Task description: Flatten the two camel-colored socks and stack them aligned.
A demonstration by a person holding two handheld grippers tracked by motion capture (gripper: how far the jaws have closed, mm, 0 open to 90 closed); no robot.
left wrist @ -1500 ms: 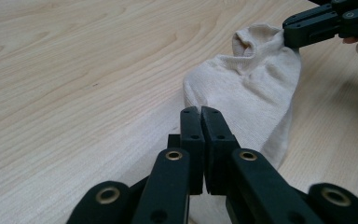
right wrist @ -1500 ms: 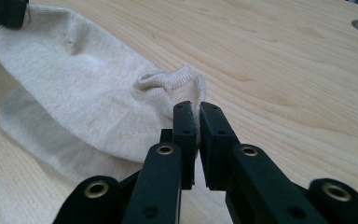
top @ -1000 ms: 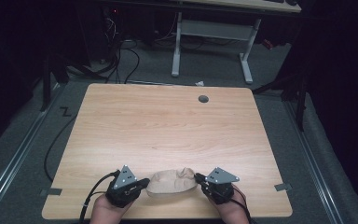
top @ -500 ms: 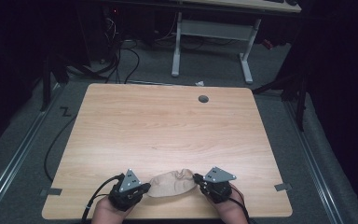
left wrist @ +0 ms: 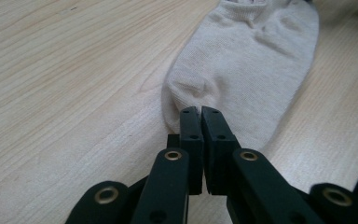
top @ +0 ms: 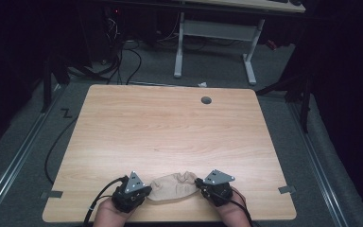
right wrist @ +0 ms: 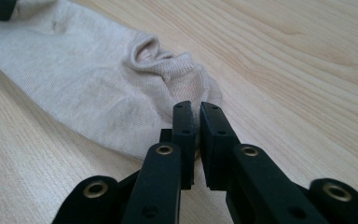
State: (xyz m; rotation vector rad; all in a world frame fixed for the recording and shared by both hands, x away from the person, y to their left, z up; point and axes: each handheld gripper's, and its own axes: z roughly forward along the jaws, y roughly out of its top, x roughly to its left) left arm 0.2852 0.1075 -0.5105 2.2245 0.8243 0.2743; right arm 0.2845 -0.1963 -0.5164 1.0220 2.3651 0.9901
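Observation:
A beige ankle sock [top: 172,188] lies flat on the wooden table [top: 170,127] near its front edge, stretched between both grippers. My left gripper [top: 147,193] is at the sock's left end, and in the left gripper view its jaws [left wrist: 200,112] are shut on the edge of the sock [left wrist: 251,60]. At the right end, the puckered opening of the sock [right wrist: 88,84] is pinched in my right gripper [top: 200,184]; the right gripper view shows that gripper [right wrist: 193,109] shut on the fabric. A hand holds each gripper at the table's front edge.
A round cable hole [top: 206,100] sits at the far side of the table. Grey tape marks lie on the floor at the left [top: 51,194] and right [top: 287,189]. Beyond the table stand a white desk frame [top: 215,42] and floor cables [top: 123,52].
Both grippers and the sock have shifted slightly toward the front edge. The sock now lies flatter and more stretched between them.

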